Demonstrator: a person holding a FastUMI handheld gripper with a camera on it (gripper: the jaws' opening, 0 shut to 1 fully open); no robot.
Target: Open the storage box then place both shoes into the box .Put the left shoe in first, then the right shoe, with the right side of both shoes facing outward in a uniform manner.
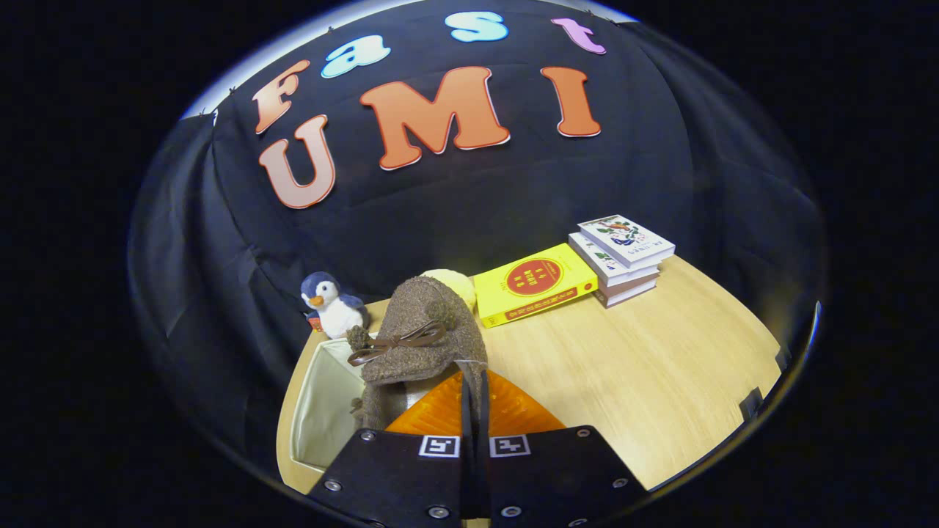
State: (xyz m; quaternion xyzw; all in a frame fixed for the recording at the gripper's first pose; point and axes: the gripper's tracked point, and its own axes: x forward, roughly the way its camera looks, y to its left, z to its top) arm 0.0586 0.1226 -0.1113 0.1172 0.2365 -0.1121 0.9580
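Note:
A brown woolly shoe (422,334) with a thin brown bow hangs just ahead of my fingers, toe pointing away and up. My gripper (475,400) is shut on the shoe's rear edge, the two black fingers (466,411) nearly touching. Below and left of the shoe lies the open storage box (323,411), its pale inner walls showing. An orange translucent lid (513,414) slopes beside the box, under my fingers. A second brown shoe part (370,411) seems to sit inside the box below the held one, mostly hidden.
A penguin plush (331,302) stands at the table's far left corner behind the box. A yellow book (534,282) and a stack of three books (622,257) lie at the back. A pale yellow round thing (456,282) peeks behind the shoe. Bare wooden tabletop (645,374) stretches to the right.

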